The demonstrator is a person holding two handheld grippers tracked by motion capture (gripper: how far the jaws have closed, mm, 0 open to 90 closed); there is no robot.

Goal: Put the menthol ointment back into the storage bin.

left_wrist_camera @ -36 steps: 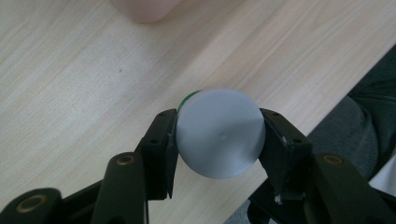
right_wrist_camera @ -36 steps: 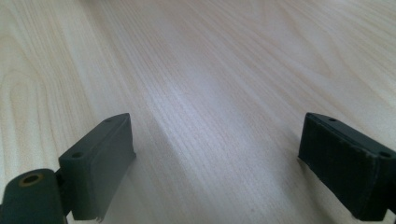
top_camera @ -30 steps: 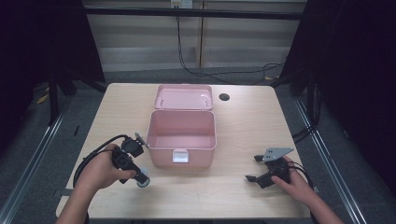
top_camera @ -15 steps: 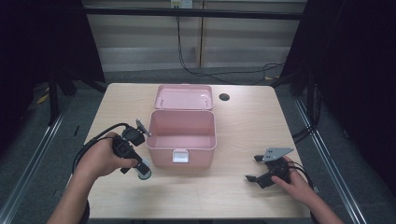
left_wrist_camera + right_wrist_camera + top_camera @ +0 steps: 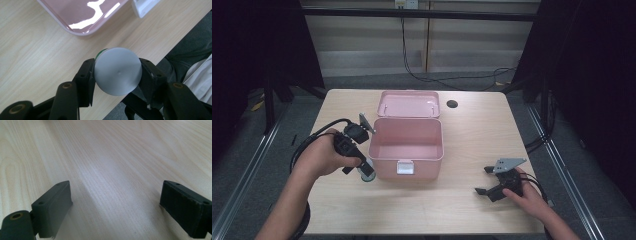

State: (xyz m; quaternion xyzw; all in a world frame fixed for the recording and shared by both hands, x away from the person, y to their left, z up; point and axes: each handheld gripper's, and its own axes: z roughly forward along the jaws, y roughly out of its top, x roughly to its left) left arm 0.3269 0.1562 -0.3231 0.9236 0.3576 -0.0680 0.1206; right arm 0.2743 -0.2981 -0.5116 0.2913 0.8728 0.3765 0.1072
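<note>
**Round white-capped container pinched at the open pink box**

Seen from the high view: a pale wooden table (image 5: 462, 135) with an open pink plastic box (image 5: 407, 142) at its middle, lid (image 5: 408, 104) thrown back flat toward the far edge, white latch (image 5: 404, 167) on the near wall, interior bare. Small dark round hole (image 5: 452, 104) in the tabletop just right of the lid.

Left gripper (image 5: 364, 169) held in the left hand (image 5: 324, 152) just beside the box's near-left corner, pointing down, with a small pale object with a hint of green at its tip; too small there to make out more. Black cable (image 5: 312, 137) looping off behind the hand.

From the left gripper view, much closer: a round container with a flat grey-white end face (image 5: 118, 71) and a sliver of green rim at its upper left, clamped between both black jaws, one pad pressed on each side. Rounded pink corner of the box (image 5: 82, 15) and the latch (image 5: 145, 6) above it, with wood grain under the container. Table edge and dark clothing at lower right.

Right gripper (image 5: 486, 181) low near the table's near-right area, well apart from the box, in the right hand (image 5: 527, 195), grey three-cornered plate (image 5: 508, 164) on top. From the right gripper view: jaws spread wide, nothing between them, bare wood below (image 5: 112, 170).
</note>
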